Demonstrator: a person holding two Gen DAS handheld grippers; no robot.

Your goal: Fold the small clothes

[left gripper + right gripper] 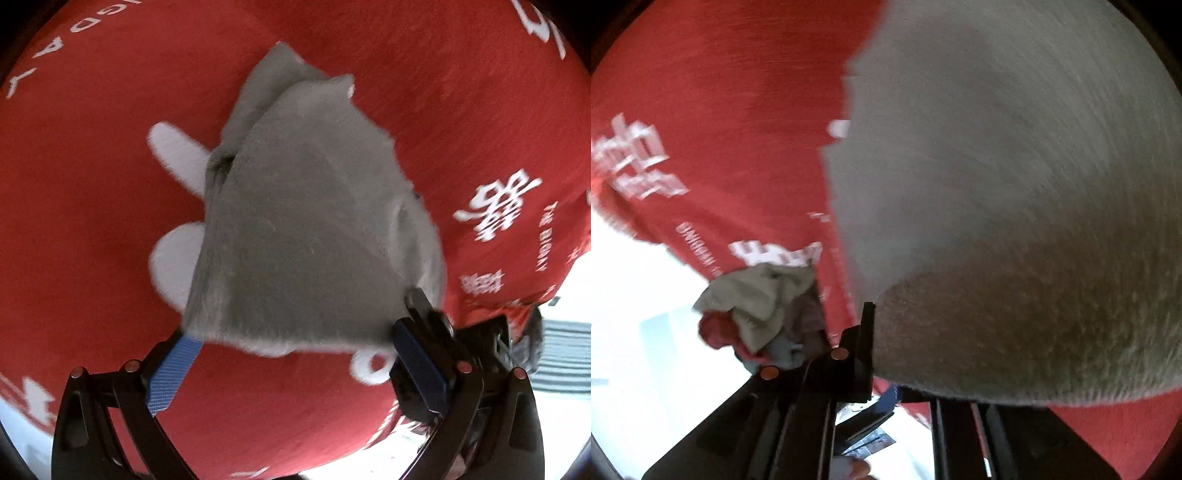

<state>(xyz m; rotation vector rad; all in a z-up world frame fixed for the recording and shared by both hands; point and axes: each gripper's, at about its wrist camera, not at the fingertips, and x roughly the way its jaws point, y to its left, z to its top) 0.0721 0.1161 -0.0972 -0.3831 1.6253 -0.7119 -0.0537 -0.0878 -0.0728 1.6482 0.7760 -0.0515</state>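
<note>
A small grey garment (303, 221) lies partly folded on a red cloth with white lettering (92, 184). My left gripper (291, 345) is open, its blue-padded fingers (170, 376) spread at the garment's near edge, not clamping it. Another black gripper tip (424, 310) touches the garment's near right corner. In the right wrist view the grey garment (1015, 203) fills the frame and drapes over my right gripper (905, 391). Its left finger (866, 350) shows beside the fabric; the tips are hidden under it.
The red cloth (720, 110) covers most of the surface, over a white table (646, 295). A pile of crumpled clothes (764, 317), pale grey and red, lies at the cloth's edge. A striped grey item (565, 354) sits off the right edge.
</note>
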